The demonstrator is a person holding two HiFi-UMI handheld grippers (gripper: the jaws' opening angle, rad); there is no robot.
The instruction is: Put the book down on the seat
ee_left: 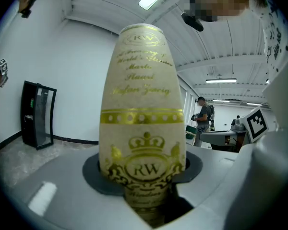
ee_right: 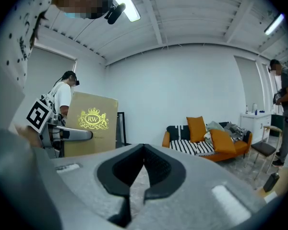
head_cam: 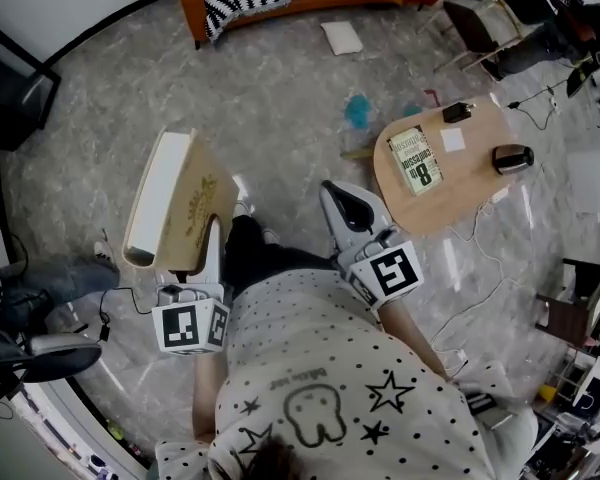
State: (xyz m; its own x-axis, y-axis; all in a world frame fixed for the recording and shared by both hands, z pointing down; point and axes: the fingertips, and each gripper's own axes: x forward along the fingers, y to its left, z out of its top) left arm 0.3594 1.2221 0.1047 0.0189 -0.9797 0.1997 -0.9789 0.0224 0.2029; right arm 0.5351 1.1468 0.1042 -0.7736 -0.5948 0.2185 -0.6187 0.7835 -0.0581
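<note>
A thick cream book point(head_cam: 170, 203) with gold lettering is held clamped in the left gripper point(head_cam: 208, 238), well to the left of the round wooden table point(head_cam: 460, 183) and above the grey floor. In the left gripper view the spine is seen upright between the jaws, with a gold crown and an "RW" crest just above the dark pads that press on its lower end. The white page block is turned away from the table.

The right gripper point(head_cam: 340, 196) is seen between the book and the table, near the table's left edge. Its jaws are brought together at the tips, and nothing is held between them.

On the table a second book point(head_cam: 415, 160) with a green and white cover is laid flat near the left edge. A white card point(head_cam: 452, 140) and a small dark object point(head_cam: 512, 158) are laid to its right.

Beyond the table, toward the top left of the head view, an orange sofa point(head_cam: 280, 3) with a striped cover is seen, well apart from the held book. Between the sofa and the table a white pad point(head_cam: 342, 38) is seen on the floor.
</note>
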